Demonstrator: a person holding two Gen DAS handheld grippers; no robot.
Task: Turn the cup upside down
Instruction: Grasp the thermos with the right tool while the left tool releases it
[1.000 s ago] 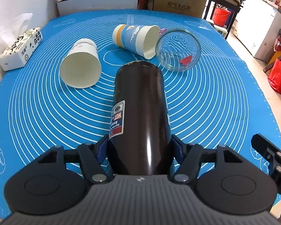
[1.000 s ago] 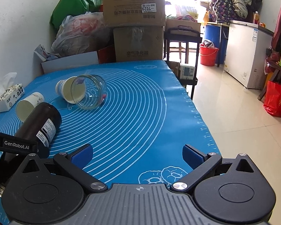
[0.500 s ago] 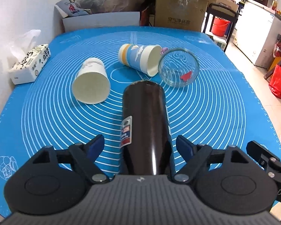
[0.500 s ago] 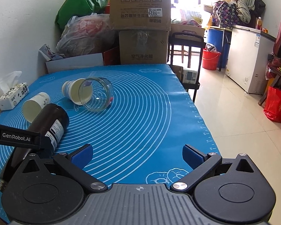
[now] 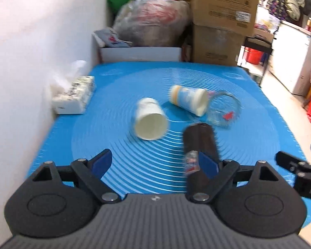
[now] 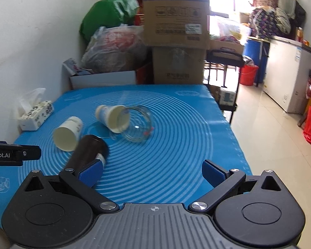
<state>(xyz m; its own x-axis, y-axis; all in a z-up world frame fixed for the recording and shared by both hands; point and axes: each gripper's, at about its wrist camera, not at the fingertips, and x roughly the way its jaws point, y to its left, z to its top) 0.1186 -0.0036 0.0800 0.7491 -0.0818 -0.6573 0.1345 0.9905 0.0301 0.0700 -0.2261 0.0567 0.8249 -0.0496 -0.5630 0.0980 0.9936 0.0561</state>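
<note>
A dark brown tumbler lies on its side on the blue mat; it also shows in the right wrist view. My left gripper is open and empty, pulled back, with the tumbler behind its right finger. A white paper cup, a blue and yellow paper cup and a clear glass cup lie on their sides further back. My right gripper is open and empty above the mat's near edge.
A tissue pack sits at the mat's left edge by the wall. Cardboard boxes and plastic bags stand behind the table. The table's right edge drops to the tiled floor.
My left gripper has opened, let go of the dark tumbler, and pulled back and to the left. The tumbler now lies on the mat. The right gripper has drawn back slightly.
</note>
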